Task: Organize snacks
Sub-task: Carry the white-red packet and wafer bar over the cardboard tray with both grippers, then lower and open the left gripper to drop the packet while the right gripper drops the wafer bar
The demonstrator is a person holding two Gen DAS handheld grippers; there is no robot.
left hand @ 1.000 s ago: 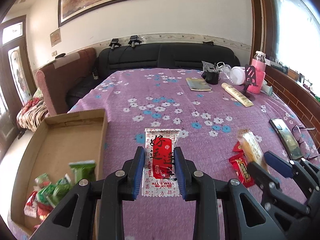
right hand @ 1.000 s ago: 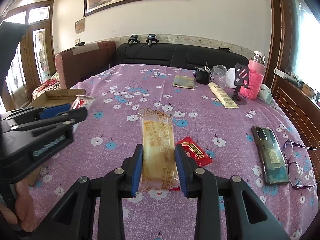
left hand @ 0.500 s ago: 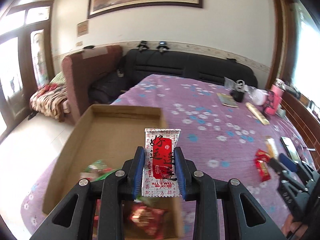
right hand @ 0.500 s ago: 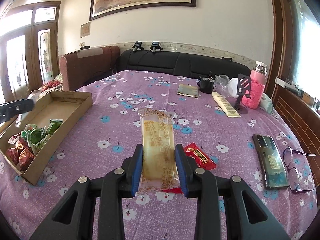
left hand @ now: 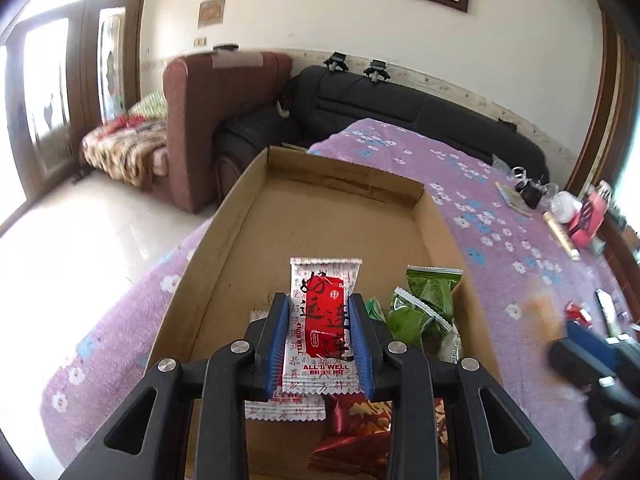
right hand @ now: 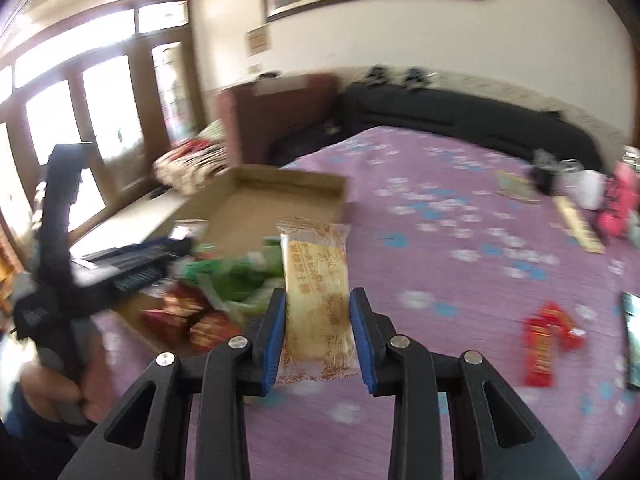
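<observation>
Two grips loaded: your left gripper (left hand: 319,334) pinches the red packet (left hand: 325,320) over the box (left hand: 436,224), right gripper (right hand: 318,338) clamps the yellow bar (right hand: 316,280) beside it; release left first.

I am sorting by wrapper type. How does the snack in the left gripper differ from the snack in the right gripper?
The red-and-white packet is opaque and printed with red characters; the yellow packet is pale and looks translucent. The red-and-white packet is over the cardboard box; the yellow packet is mostly over the purple cloth. Both are flat, sealed and gripped lengthwise.

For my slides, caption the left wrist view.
Left claw holds a red-and-white snack packet over the cardboard box of snacks.
</observation>
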